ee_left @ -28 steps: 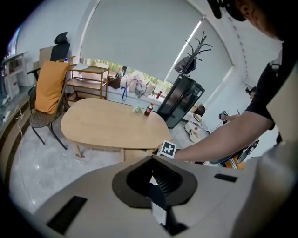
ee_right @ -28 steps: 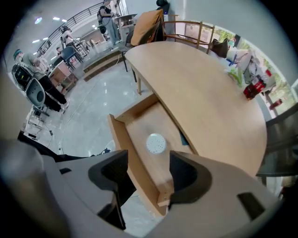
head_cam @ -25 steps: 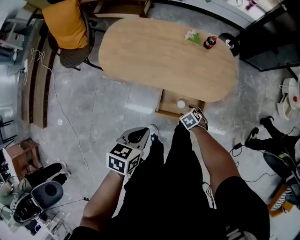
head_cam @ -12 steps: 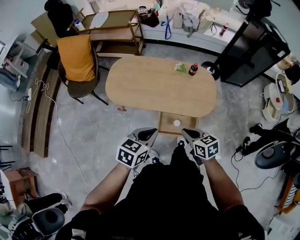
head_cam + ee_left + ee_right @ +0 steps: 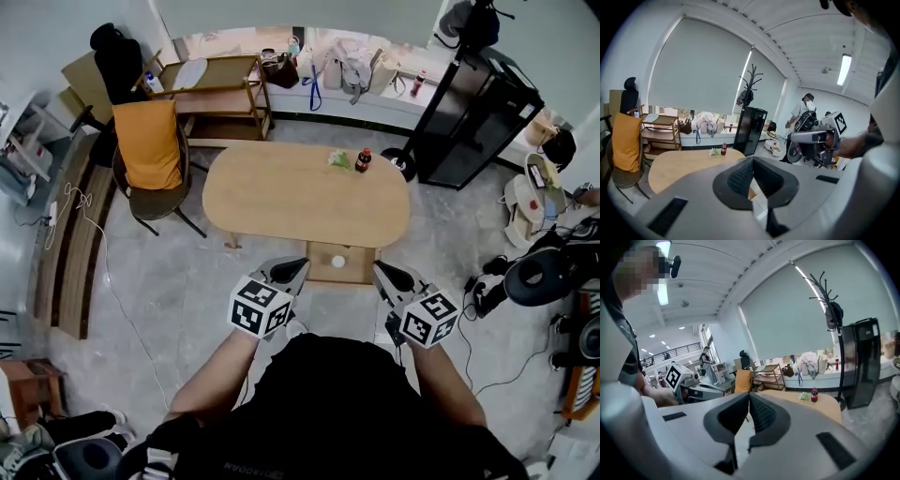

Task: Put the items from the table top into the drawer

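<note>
Grippers both empty, held up in front of the person's body. Left gripper (image 5: 292, 270): pads pressed together, nothing between them. Right gripper (image 5: 382, 273): likewise closed tight, nothing held. Both point out toward the table, short of it.

Drawer (image 5: 320, 269) next out: pulled open under the near edge of the oval wooden table (image 5: 272, 202), between the two gripper tips in the head view. One small white round thing (image 5: 337, 262) lies inside; too small to name.

On the table top, far side, right of centre: a small dark bottle (image 5: 363, 160) with a red cap, standing upright, and a green and white packet (image 5: 340, 160) just beside it on its left. Cannot tell if they touch. Both are well apart from either gripper.

Handling, as judged: the bottle looks like a filled plastic drink bottle, so stiff, round and smooth, with some weight low down. Take it across the body below the shoulder, jaws level, bottle upright; a pinch on the cap risks it swinging. Jaws must open first. The packet looks light, soft and crinkly; grip over its bulk rather than a thin edge, squeeze gently and expect it to deform.

Beyond the table: chair (image 5: 141, 192) with an orange cloth (image 5: 150, 145) over its back at left, wooden shelf trolley (image 5: 220, 89) behind, black cabinet (image 5: 469, 122) at right.
</note>
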### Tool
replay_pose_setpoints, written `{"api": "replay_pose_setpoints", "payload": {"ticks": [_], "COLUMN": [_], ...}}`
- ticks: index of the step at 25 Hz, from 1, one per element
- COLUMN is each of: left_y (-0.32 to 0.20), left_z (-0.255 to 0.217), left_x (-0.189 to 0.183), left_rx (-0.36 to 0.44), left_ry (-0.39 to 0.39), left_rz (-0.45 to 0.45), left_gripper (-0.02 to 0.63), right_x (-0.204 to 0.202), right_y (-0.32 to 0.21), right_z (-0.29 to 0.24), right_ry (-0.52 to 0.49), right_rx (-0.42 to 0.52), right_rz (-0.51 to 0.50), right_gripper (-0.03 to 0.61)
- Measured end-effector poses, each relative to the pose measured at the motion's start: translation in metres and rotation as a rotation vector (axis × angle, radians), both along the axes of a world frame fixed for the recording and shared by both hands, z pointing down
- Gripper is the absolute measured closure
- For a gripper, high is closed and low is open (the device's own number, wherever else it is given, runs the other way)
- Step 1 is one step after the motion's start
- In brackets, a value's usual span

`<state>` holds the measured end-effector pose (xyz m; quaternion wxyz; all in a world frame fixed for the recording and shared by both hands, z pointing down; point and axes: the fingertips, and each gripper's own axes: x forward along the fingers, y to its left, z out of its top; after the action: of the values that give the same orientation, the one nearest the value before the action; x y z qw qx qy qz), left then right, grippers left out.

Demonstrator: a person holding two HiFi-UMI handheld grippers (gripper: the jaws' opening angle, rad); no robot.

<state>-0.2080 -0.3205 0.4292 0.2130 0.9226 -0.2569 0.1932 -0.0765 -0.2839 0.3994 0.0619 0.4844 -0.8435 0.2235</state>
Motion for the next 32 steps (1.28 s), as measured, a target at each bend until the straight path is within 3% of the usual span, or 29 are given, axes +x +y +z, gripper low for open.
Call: {"api": "replay_pose_setpoints", "payload": {"ticks": [5,15,24,32], "left_y": [0.032,0.156,0.235,0.221], "left_z": [-0.02,-0.039,-0.018,-0.025], "left_x": [0.02,0.087,0.071,0.066], "left_rx": [0.01,0.043,0.009,0.035], "left_ry": [0.031,0.045,-0.047,-0.052], "left_rz": [-0.024,0.003,-0.056,0.025], "left_gripper": [0.609,0.609,0.609,0.609], "right_x": [0.017,0.059,0.063,0.051], "right_y": [0.037,0.168,0.231,0.231], "right_z": [-0.034,-0.025,-0.005,-0.002], "right_ry": [-0.009,0.012,-0.007,0.039], "right_rx": [0.06,0.057,0.05,0.043], "right_rz": [0.012,-0.015,-0.065,-0.02], "right_gripper": [0.575,0.575,0.577,0.577]}}
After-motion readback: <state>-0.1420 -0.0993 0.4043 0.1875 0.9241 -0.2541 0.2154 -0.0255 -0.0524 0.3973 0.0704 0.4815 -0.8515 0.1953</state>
